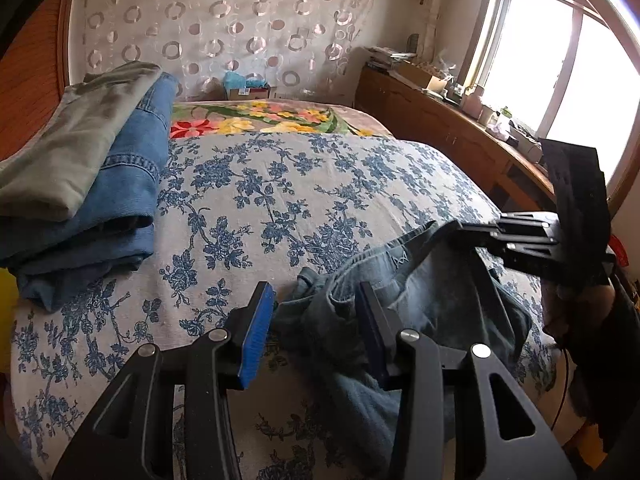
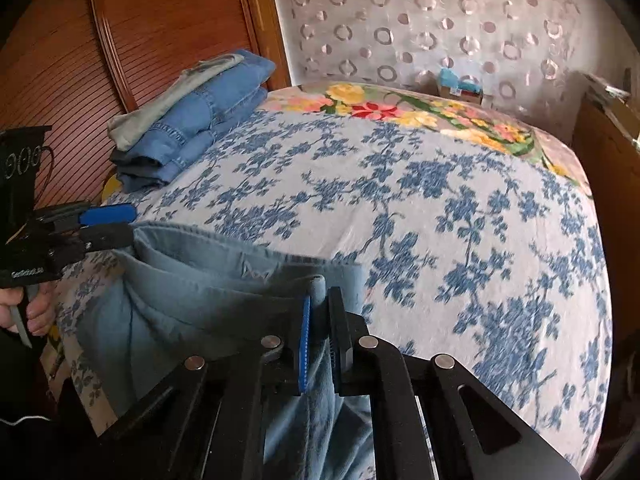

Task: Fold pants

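The pants (image 2: pixel 208 292) lie bunched at the near edge of the bed (image 2: pixel 440 208), waistband up, legs trailing off the edge. The right tongs (image 2: pixel 320 320) are clamped on one end of the waistband. The left tongs (image 1: pixel 316 320) stand wide open over the other end, one finger in the cloth, holding nothing. The likely risk: if the right side lifts now, the loose end sags and the legs twist. The folded stack (image 1: pixel 80 184) by the headboard could be nudged if the pants are dragged that way.
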{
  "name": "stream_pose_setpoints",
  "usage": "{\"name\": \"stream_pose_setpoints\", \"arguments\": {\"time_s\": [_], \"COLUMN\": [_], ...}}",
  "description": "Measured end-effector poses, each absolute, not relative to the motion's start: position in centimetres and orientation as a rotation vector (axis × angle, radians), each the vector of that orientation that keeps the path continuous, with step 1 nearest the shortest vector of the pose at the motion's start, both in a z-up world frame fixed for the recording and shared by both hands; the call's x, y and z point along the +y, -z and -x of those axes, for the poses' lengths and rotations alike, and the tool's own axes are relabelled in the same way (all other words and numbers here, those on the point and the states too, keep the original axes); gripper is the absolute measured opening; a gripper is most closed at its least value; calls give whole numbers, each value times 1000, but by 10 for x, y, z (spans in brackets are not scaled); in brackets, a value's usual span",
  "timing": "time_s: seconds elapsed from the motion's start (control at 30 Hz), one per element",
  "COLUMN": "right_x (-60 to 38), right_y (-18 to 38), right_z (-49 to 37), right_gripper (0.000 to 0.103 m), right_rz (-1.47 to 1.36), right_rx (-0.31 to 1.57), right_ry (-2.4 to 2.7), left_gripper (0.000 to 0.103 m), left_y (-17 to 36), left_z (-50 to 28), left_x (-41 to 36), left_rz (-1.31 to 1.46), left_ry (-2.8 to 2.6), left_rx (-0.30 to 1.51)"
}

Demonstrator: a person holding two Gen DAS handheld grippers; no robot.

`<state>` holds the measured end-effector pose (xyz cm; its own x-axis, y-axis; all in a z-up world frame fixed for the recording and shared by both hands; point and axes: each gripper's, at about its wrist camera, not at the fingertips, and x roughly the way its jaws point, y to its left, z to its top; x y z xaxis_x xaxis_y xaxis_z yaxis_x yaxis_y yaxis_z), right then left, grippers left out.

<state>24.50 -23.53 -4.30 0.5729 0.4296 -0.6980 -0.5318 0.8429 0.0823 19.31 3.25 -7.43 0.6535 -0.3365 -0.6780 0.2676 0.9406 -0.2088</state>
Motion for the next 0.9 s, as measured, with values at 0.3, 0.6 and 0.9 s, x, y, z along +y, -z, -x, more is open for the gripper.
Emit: {"name": "stream_pose_setpoints", "arguments": {"time_s": [0.3, 0.6, 0.9], "right_x": [-243, -264, -280], "right_y": [46, 36, 34], "right_z": [-251, -230, -196], "right_gripper": [7, 17, 20], "right_rz": [106, 50, 25], "right_rx": [770, 774, 779], "right_ry": [-454, -443, -436], "left_gripper": [44, 44, 44], "left_y": [81, 82, 79], "left_z": [-187, -189, -193], "left_x": [24, 13, 4], "left_rz": [77, 53, 13], "left_ry": [358, 389, 369], "left_rx": [805, 814, 819]}}
